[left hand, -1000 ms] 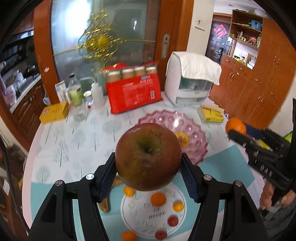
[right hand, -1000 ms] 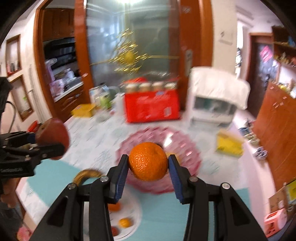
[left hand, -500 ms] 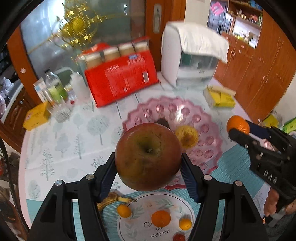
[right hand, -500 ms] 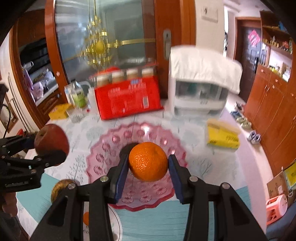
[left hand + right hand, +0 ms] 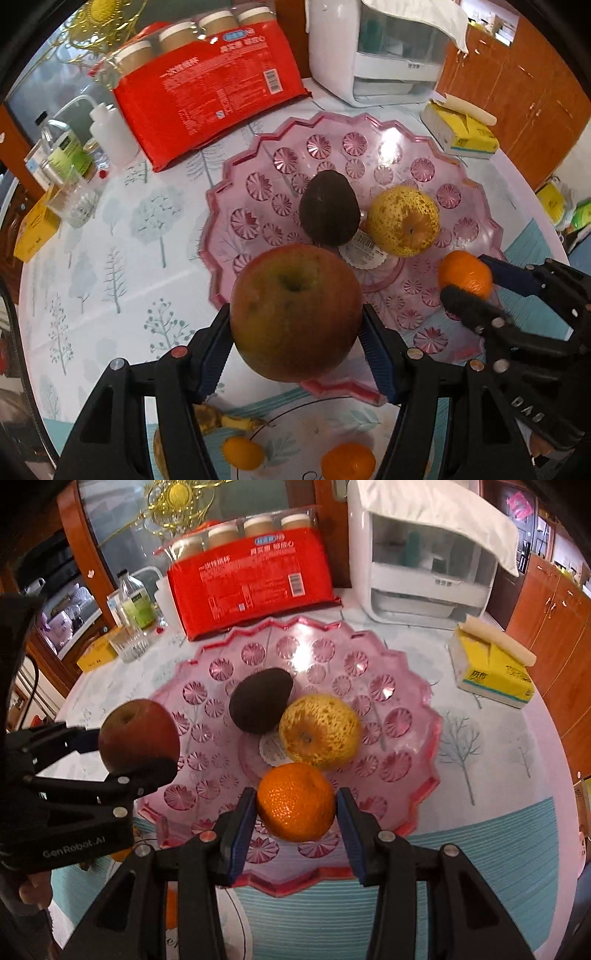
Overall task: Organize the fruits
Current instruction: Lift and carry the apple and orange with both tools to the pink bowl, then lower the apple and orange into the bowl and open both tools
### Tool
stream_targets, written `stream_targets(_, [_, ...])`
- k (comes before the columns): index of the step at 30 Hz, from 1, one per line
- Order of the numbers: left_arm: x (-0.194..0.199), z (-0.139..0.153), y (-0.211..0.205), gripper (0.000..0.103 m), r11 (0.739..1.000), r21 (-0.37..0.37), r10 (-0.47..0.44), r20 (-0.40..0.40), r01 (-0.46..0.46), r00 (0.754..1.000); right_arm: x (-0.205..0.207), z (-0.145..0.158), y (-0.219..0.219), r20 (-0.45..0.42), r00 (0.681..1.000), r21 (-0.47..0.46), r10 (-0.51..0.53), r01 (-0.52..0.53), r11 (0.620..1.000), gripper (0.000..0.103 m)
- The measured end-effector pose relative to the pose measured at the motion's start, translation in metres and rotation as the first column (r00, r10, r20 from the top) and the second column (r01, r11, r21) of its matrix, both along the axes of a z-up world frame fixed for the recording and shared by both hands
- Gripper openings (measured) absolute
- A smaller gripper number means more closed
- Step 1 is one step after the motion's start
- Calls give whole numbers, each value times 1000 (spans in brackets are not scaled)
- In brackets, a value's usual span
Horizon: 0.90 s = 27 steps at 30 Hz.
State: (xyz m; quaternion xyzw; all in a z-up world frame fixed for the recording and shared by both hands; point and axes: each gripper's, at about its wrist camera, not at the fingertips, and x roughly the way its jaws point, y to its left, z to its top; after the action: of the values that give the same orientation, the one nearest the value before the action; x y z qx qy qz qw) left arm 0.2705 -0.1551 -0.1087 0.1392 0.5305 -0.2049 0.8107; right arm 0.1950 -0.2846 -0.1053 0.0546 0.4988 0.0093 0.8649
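My left gripper [image 5: 297, 350] is shut on a big red-green apple [image 5: 295, 312], held above the near left rim of a pink glass fruit plate [image 5: 465, 177]. My right gripper [image 5: 295, 814] is shut on an orange [image 5: 295, 801] over the plate's near side. In the plate lie a dark avocado [image 5: 328, 208] and a yellow speckled pear [image 5: 404, 220]. The right wrist view shows the same plate [image 5: 413, 686], avocado [image 5: 260, 700], pear [image 5: 319, 731] and the apple [image 5: 138, 734] in the left gripper [image 5: 140, 751]. The orange [image 5: 465, 273] shows at the right in the left wrist view.
A white round plate [image 5: 314, 424] below the grippers holds small oranges [image 5: 242, 452] and a banana end [image 5: 221, 419]. Behind the pink plate stand a red pack of cups [image 5: 207, 85], a white appliance [image 5: 380, 51], a yellow tissue pack [image 5: 460, 134], bottles [image 5: 110, 133] and a glass [image 5: 75, 201].
Both grippers have come down and tilted toward the pink plate, which now fills the views. Each still holds its fruit. The avocado and pear have come into clear sight.
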Motion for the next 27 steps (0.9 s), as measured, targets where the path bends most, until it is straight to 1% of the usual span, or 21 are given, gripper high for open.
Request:
stream_targets(7, [1,-9,-3,65,1000,3,-24,-9,24,1000,7,-15,3,-41,999,0,-6,6,1000,45])
stream_targets(8, [2,-9,-3,67,1000,4,-24,-4,24,1000,7,-17,2,-48,999,8,-8,8,1000,45])
stream_targets(10, [2,-8,-3,74,1000,-8,-28,15,28,999,6,-20,0,-59,998,30,-14,15,999,46])
stream_targets(12, [1,-3,-2,82,1000,-5,-21,41,22,999,5,-19,-2,-52,998,53,-19,22,998,47])
stream_targets(14, [2,0,1,84,1000,-5,-15,54,16,998,4,-16,-3,-43,999,58,-26,29,998,48])
stream_targets(21, [0,8,12,84,1000,-12,29,68,-28,997,-5,0,1,-7,1000,59,-19,19,998,50])
stream_targets(27, [-21,30,29,85,998,-28,63,85,-60,994,-15,12,5,13,1000,78,-26,25,997,50])
